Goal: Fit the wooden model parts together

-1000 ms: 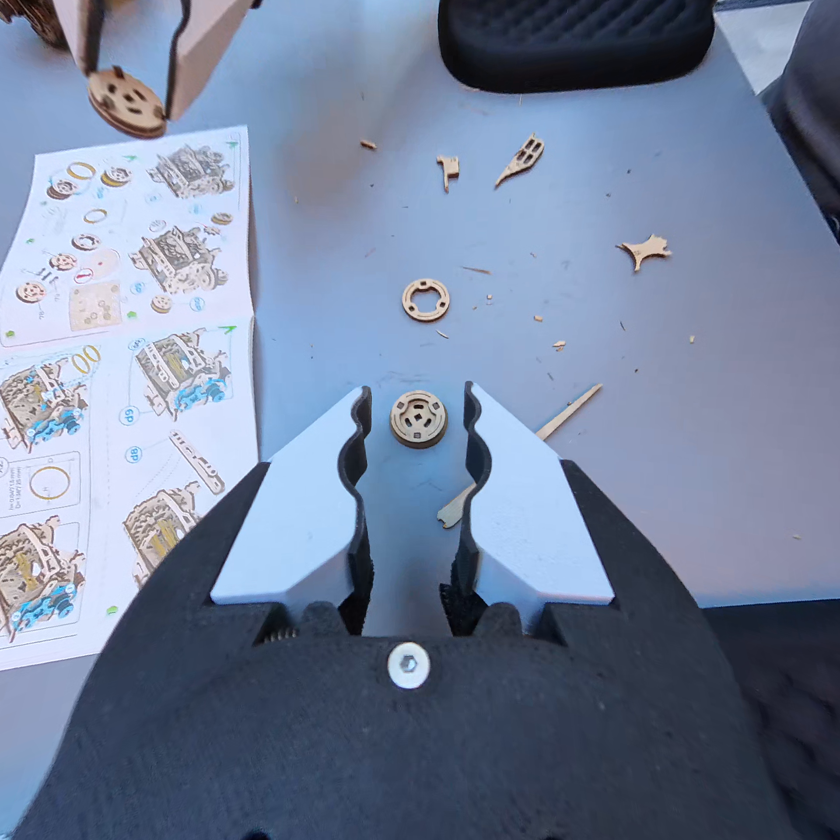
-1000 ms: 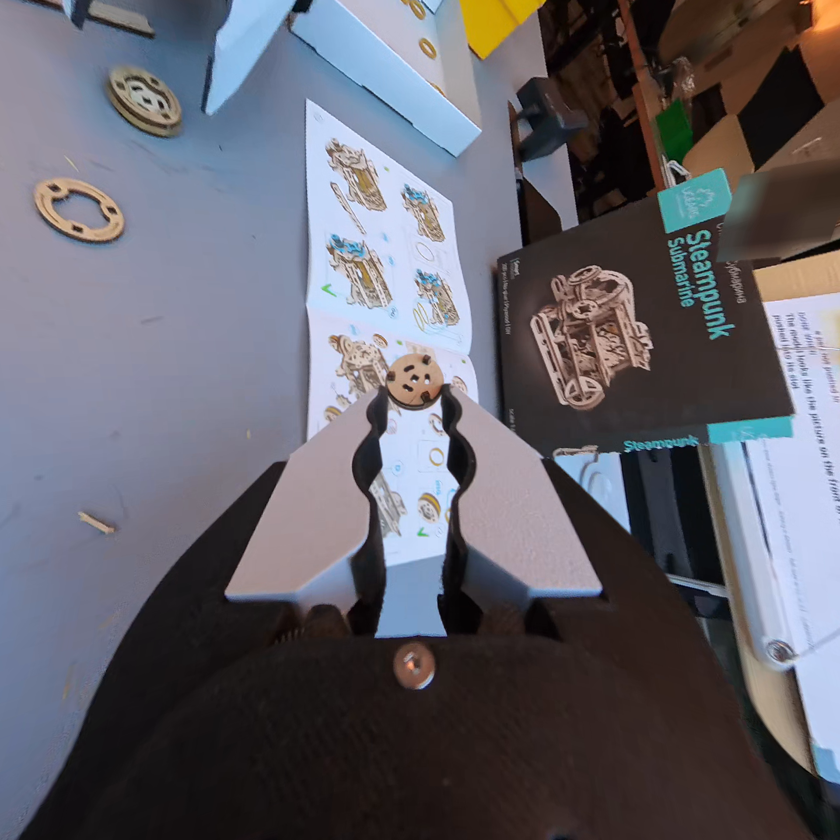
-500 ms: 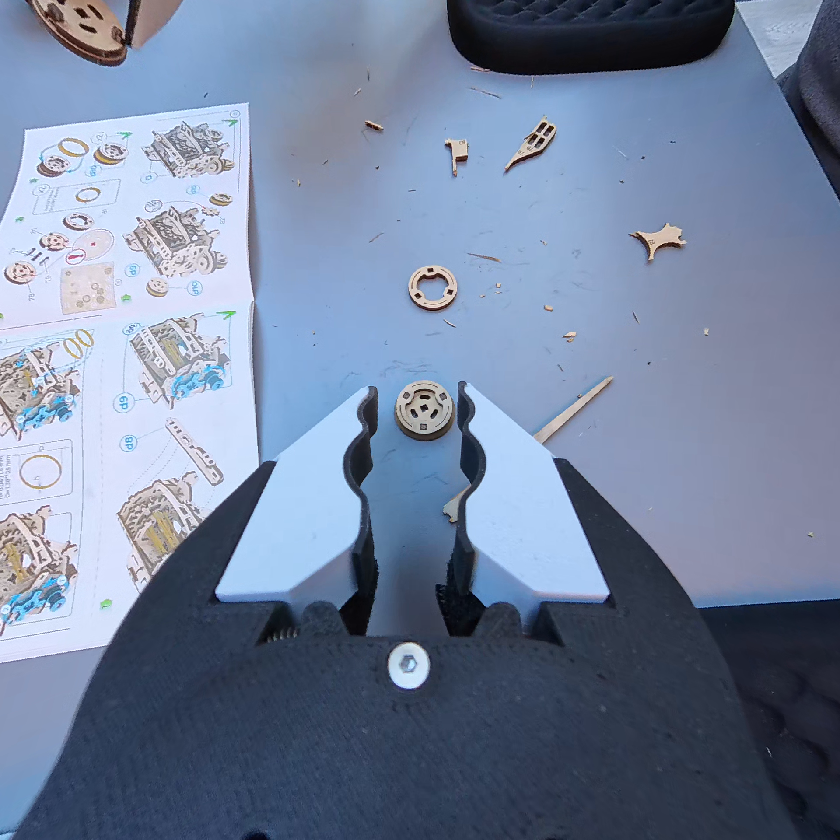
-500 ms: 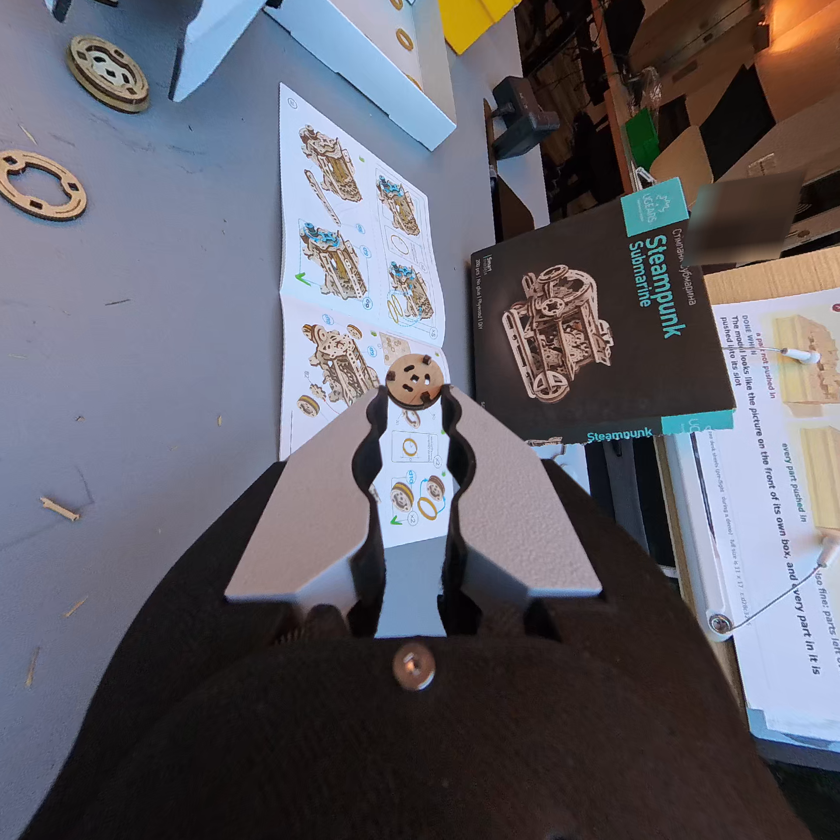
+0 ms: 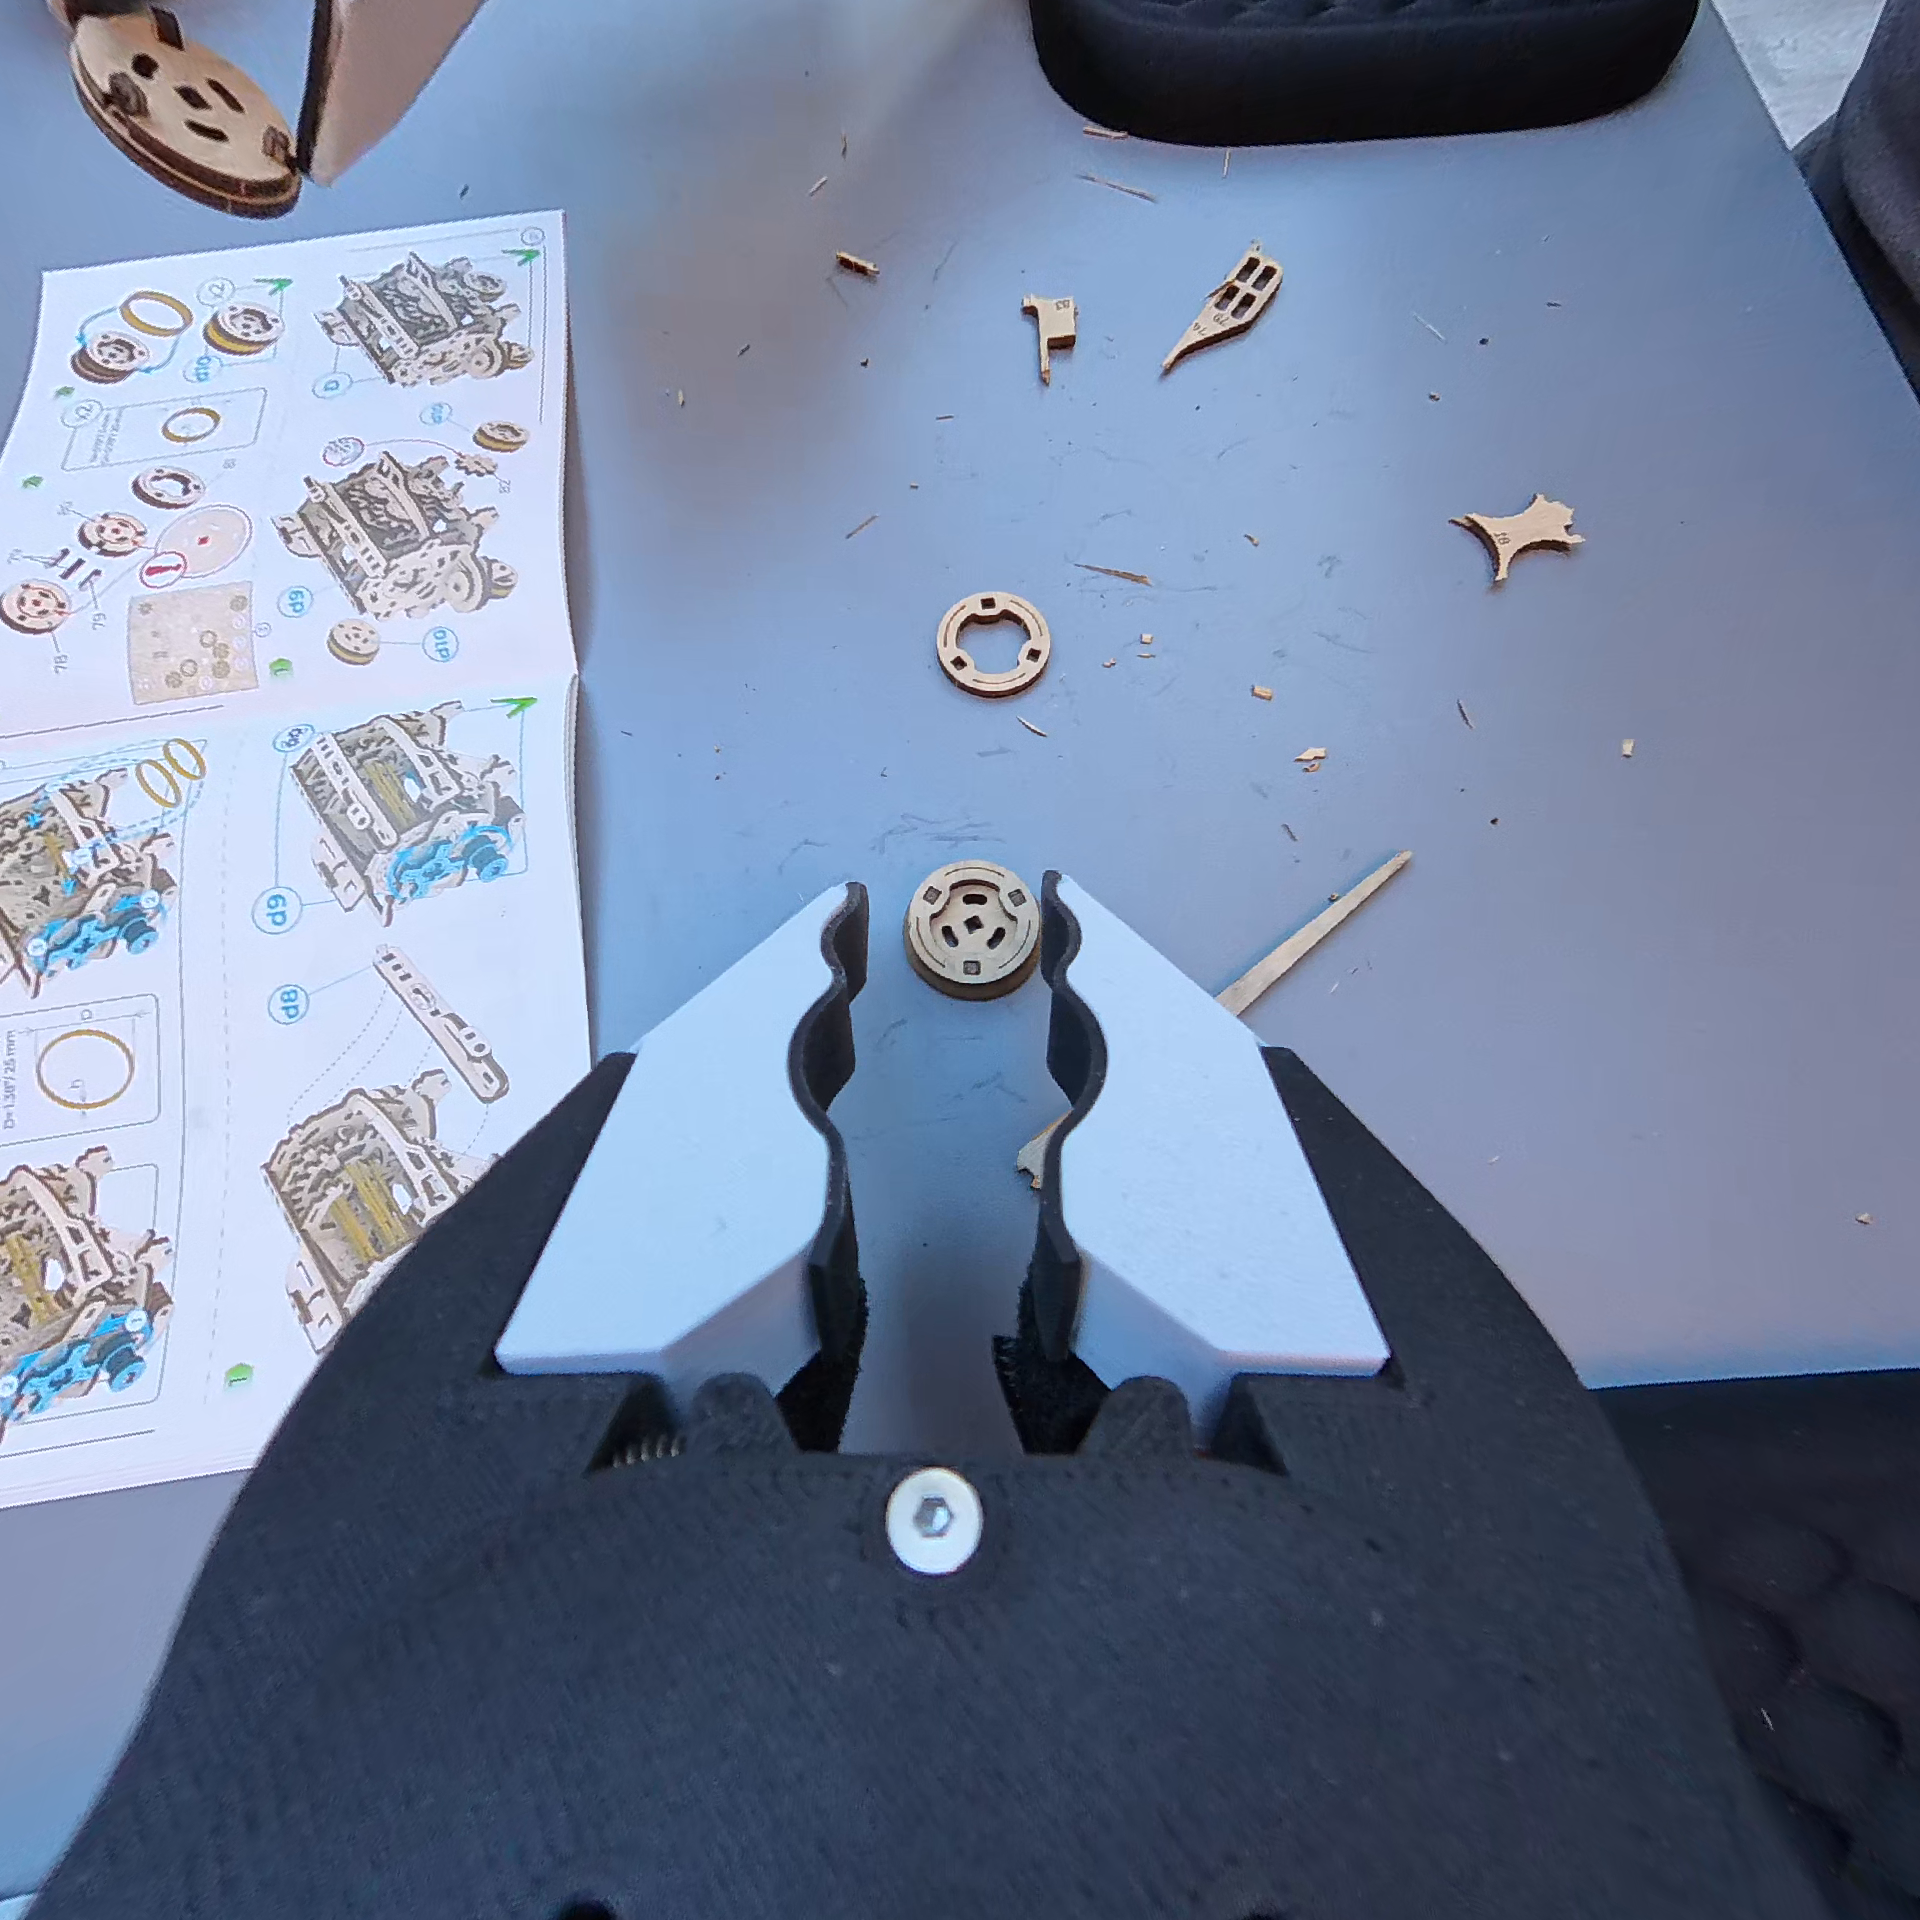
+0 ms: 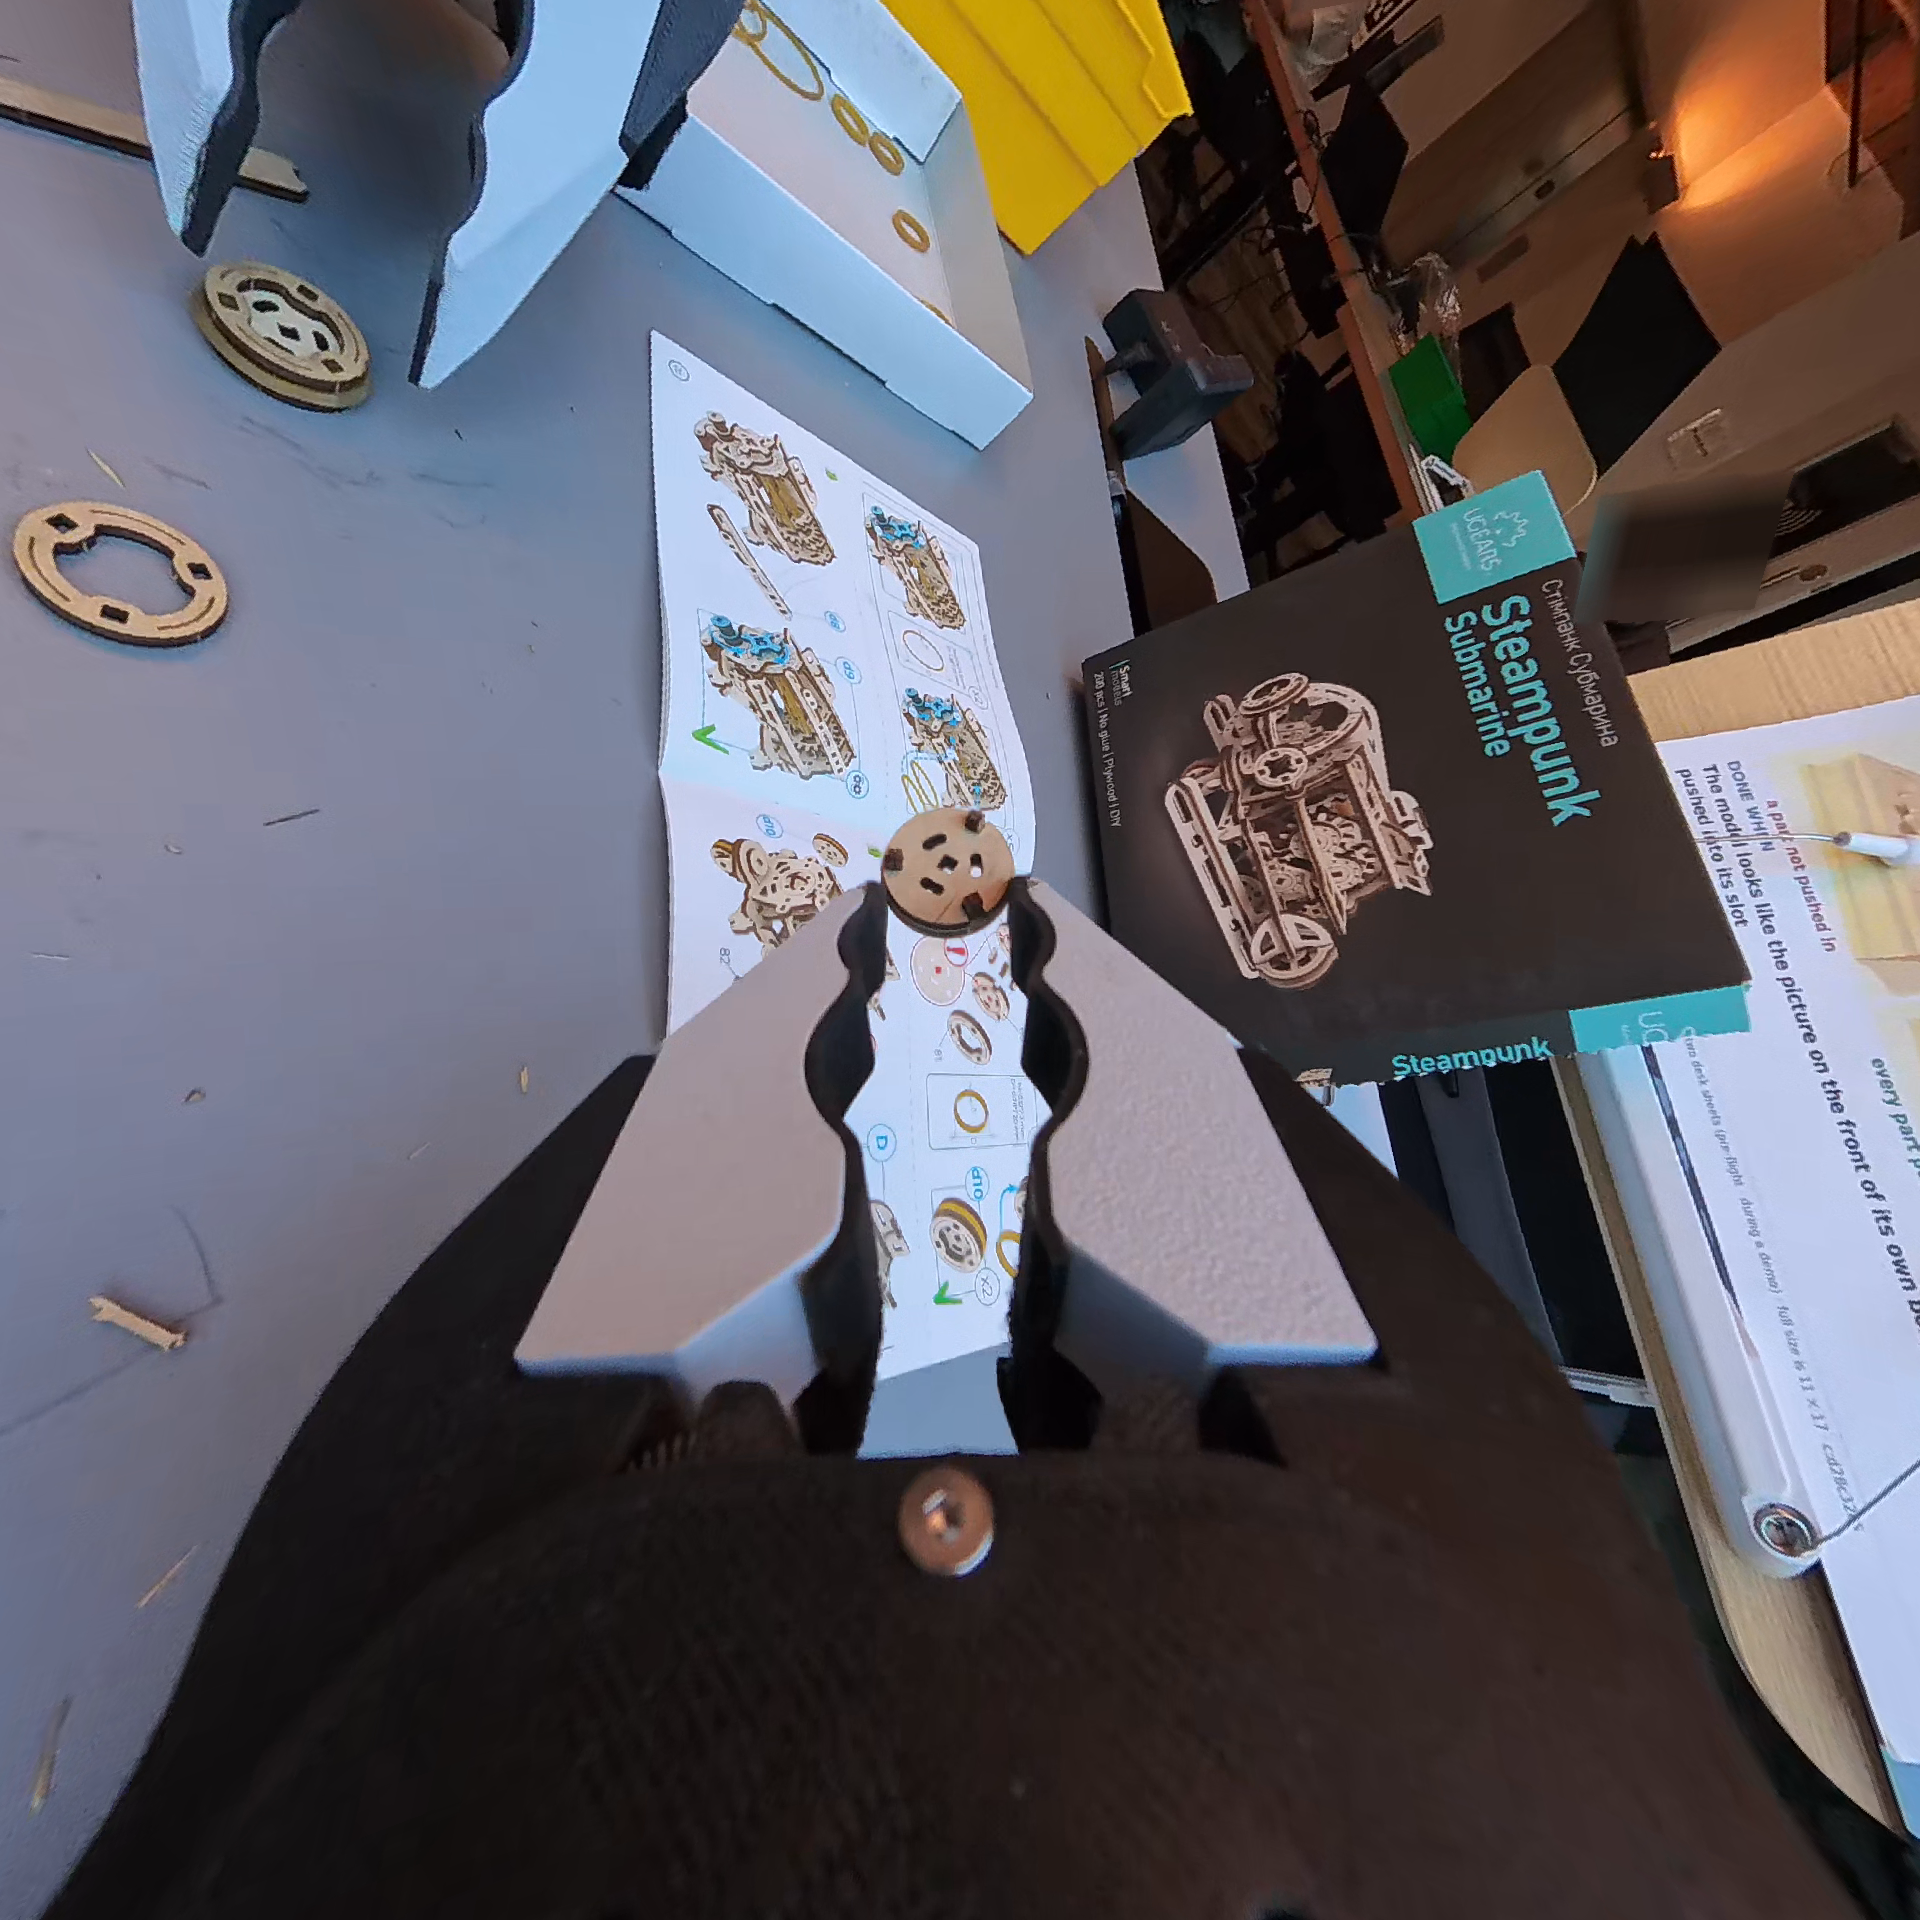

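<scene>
My left gripper (image 5: 951, 902) is open and low over the grey table (image 5: 1455, 1039). A round slotted wooden disc (image 5: 971, 943) lies flat between its fingertips, with a small gap on each side. A flat wooden ring (image 5: 992, 642) lies a little beyond it. My right gripper (image 6: 948, 902) is shut on a small wooden disc with dark pegs (image 6: 948, 868), held in the air above the instruction sheet (image 6: 810, 675). That gripper and its disc (image 5: 177, 114) show at the top left of the left wrist view. The table disc (image 6: 283, 332) and the ring (image 6: 120, 571) also show in the right wrist view.
The instruction sheet (image 5: 291, 727) lies left of my left gripper. Wooden scraps (image 5: 1517, 535) and a thin stick (image 5: 1320, 930) lie to the right. A black cushion (image 5: 1351, 62) sits at the far edge. A dark kit box (image 6: 1382, 810), white tray (image 6: 831, 208) and yellow bin (image 6: 1039, 104) stand beyond. There is about 15 cm between the tips of the two grippers. The thin stick (image 5: 1320, 930) lies some 6 cm from my left tips, 20 cm from my right tips.
My left gripper has edged forward and its jaws have narrowed a little, so the table disc now sits between the tips. My right gripper has shifted with its pegged disc still held.
</scene>
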